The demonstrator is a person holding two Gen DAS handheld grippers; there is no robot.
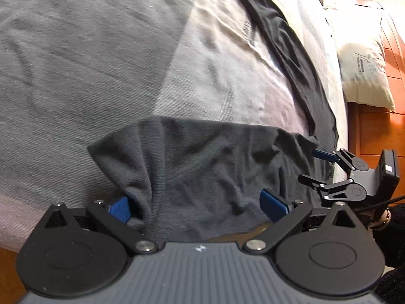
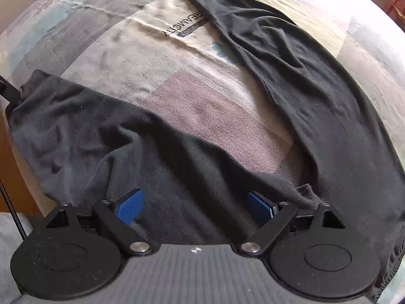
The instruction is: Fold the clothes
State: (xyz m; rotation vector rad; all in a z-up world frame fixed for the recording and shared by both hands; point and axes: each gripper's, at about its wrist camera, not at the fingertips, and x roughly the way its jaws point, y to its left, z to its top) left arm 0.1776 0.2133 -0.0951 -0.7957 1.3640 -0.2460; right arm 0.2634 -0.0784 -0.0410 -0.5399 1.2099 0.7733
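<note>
Blue fingers [image 1: 120, 209] of the left gripper [image 1: 197, 209] stand wide apart, dark garment [image 1: 202, 157] bunched between them, unclamped. Right gripper [image 2: 195, 205], lower centre of its own view, likewise spreads wide over the cloth. Garment drapes across the patchwork bedspread [image 1: 88, 63], lower centre to upper right; pillow [image 1: 364, 63] at right edge.

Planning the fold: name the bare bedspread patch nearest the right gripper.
The mauve patch, just past the dark garment lying under the open right gripper; the cream printed patch and the grey patch lie farther off.
</note>
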